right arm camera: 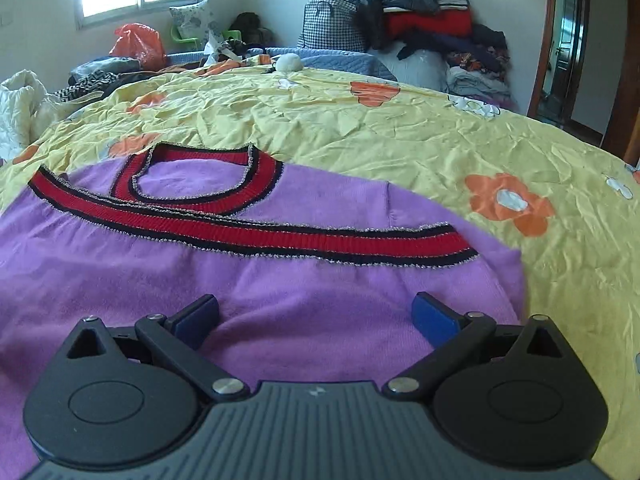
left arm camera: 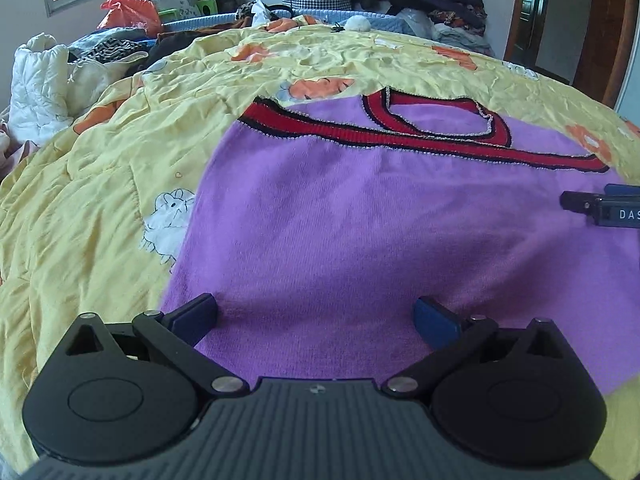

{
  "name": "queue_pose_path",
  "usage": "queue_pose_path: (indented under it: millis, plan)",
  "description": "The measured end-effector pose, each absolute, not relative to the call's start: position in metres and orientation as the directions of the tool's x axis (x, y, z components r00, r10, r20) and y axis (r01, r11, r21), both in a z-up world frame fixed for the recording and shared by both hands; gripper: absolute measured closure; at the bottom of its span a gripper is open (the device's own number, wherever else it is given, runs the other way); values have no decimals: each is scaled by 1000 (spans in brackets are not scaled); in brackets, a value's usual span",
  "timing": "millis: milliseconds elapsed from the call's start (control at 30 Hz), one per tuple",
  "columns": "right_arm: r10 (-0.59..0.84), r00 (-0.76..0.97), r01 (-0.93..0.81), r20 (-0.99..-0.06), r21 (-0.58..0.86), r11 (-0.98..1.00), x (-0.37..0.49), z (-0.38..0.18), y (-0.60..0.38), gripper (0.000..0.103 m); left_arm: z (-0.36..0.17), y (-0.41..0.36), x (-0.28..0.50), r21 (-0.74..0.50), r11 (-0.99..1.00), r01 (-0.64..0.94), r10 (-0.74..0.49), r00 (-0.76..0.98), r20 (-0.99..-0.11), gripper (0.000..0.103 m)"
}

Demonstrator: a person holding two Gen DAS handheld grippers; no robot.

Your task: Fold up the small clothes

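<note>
The fuzzy purple knit sweater (left arm camera: 360, 220) with red-and-black striped trim lies flat on the crumpled yellow flower-print bedsheet (right arm camera: 400, 128), already folded once, it seems. The left gripper (left arm camera: 316, 316) and right gripper (right arm camera: 316, 314) hover over its near edge, fingers spread wide, holding nothing. A shallow pinch could catch the sheet too, or only one layer. Piled clothes (right arm camera: 420, 12) crowd the bedroom's far wall.

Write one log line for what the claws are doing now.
left claw: open over sweater | right claw: open over sweater | sweater: folded on yellow bedspread
</note>
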State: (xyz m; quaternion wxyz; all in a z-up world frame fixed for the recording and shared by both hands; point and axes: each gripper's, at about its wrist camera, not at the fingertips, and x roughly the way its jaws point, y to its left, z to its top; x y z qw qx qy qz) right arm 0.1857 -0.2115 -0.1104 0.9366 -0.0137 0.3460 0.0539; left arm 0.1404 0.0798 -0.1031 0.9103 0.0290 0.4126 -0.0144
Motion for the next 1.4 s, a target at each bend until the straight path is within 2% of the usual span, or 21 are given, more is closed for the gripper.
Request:
queue_pose_path:
  millis: [567,700,800,867,967,1200,1267,1333,1400]
  plan:
    - [52,773,-73,-633,-8,997,182,-112,-205,0,-106,90,141,-17,999,35,-36,653,-756,0]
    - [50,775,-67,-630,-4,998,181,-111,-205,0,-98,97,143,-32,997,74,-72,638,-767,0]
    - [31,801,-38,-598,1,999,180,-104,-208,0,-77,104,143,-51,997,65,-82,703,-707,0]
    - [48,791,-33,-610,36,999,187,-100,-215,0,-68,105,156,-87,992,94,-128,715,-687,0]
    - [76,779,-36,-623,76,996,196,-99,-225,0,-71,100,198,-145,977,157,-213,655,-725,0]
    - [31,742,-21,-670,23,1000,219,-108,-248,0,-101,91,286,71,989,130,-32,653,-757,0]
    - [37,746,4,-665,60,998,222,-114,-258,0,-107,111,302,-43,994,98,-96,641,-761,0]
    - [45,754,19,-655,90,996,221,-115,-263,0,-106,122,307,-8,999,49,-38,645,-763,0]
    - [35,758,32,-651,91,995,219,-114,-264,0,-104,133,302,-35,999,11,-34,646,-762,0]
